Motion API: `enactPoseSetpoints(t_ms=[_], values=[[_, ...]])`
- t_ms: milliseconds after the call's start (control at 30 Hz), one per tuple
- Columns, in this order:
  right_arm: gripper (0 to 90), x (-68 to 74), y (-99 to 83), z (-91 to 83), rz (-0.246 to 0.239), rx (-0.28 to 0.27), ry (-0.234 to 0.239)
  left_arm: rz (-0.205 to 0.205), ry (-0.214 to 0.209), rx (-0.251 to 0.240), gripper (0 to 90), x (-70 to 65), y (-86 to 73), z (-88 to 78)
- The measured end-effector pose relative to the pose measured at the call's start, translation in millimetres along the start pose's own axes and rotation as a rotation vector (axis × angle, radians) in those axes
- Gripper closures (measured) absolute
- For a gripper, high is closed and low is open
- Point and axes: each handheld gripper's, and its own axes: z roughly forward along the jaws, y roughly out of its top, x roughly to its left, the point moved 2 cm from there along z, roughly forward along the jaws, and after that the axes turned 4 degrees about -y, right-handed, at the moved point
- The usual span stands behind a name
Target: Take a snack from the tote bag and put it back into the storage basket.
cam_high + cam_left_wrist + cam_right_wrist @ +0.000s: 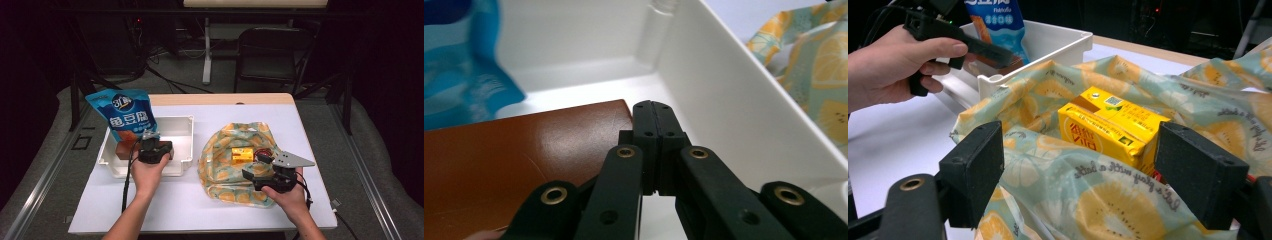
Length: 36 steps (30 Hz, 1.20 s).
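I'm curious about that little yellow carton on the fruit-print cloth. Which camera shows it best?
The right gripper view: the yellow carton lies close up between that gripper's open jaws, its printed top and front side showing. The high view shows it small, from above, on the cloth. The left gripper view looks into the white bin instead.

This looks like a lab or recording studio. A white-topped desk [200,210] stands in a dark room, with black curtains at the sides. Beyond its far edge stand a black chair [267,52] and loose cables [165,75] on the floor.
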Motion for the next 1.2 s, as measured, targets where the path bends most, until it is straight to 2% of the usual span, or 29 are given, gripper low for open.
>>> enactPoseSetpoints(t_ms=[433, 633, 800, 933, 1067, 1133, 1200], values=[[22.3, -2.5, 10.5, -2.5, 0.013, -0.039, -0.046, -0.048, 0.043, -0.035, 90.0, 28.8, -5.9, -18.1], [22.8, -2.8, 12.1, -1.0, 0.016, -0.039, -0.065, -0.037, 0.047, -0.045, 90.0, 34.3, -7.0, -25.5], [22.9, -2.3, 15.4, -0.3, 0.015, -0.045, -0.073, -0.03, 0.028, -0.081, 90.0, 27.5, -6.6, -33.1], [22.9, -3.3, 17.0, 2.8, 0.023, -0.04, -0.083, -0.013, -0.004, -0.089, 90.0, 14.2, -7.1, -35.2], [22.9, -3.6, 18.5, 5.1, 0.032, -0.042, -0.089, 0.024, -0.04, -0.058, 90.0, -5.4, -11.6, -22.7], [22.9, -4.4, 19.8, 6.8, 0.04, -0.044, -0.099, 0.03, -0.04, -0.037, 90.0, -11.8, -14.8, -12.5], [22.8, -6.1, 21.2, 10.3, 0.052, -0.036, -0.109, 0.025, -0.024, -0.007, 90.0, -11.5, -18.0, -2.5]])
